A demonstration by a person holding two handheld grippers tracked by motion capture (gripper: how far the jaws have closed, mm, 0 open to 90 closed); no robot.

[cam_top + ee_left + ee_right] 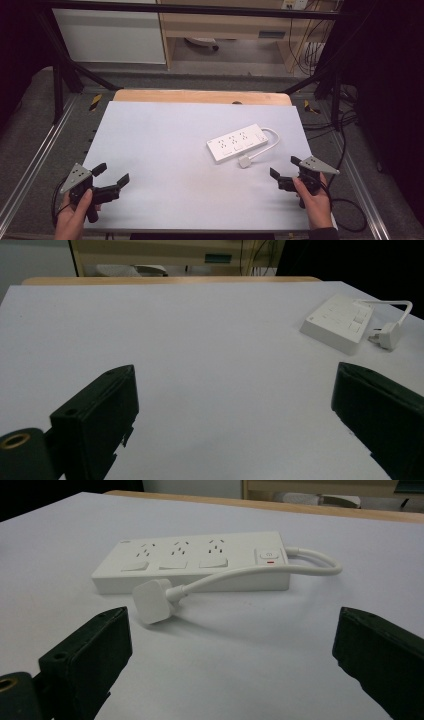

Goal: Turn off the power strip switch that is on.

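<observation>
A white power strip (pixel 237 142) lies flat on the white table top (pixel 165 145), right of centre, with its short cable looping round to a white plug (pixel 244 161) at its near side. My right gripper (pixel 284 167) is open, just right of the plug, nothing between its jaws. In the right gripper view the power strip (pixel 200 562) and plug (pixel 152 600) lie straight ahead of the jaws. My left gripper (pixel 111 173) is open at the near left corner, far from the strip. The left gripper view has the power strip (pixel 337 322) at the far right.
The table's wooden far edge (pixel 200 96) borders a black frame (pixel 190 9). Cables (pixel 345 200) trail on the floor to the right. Cabinets (pixel 110 35) stand beyond the table.
</observation>
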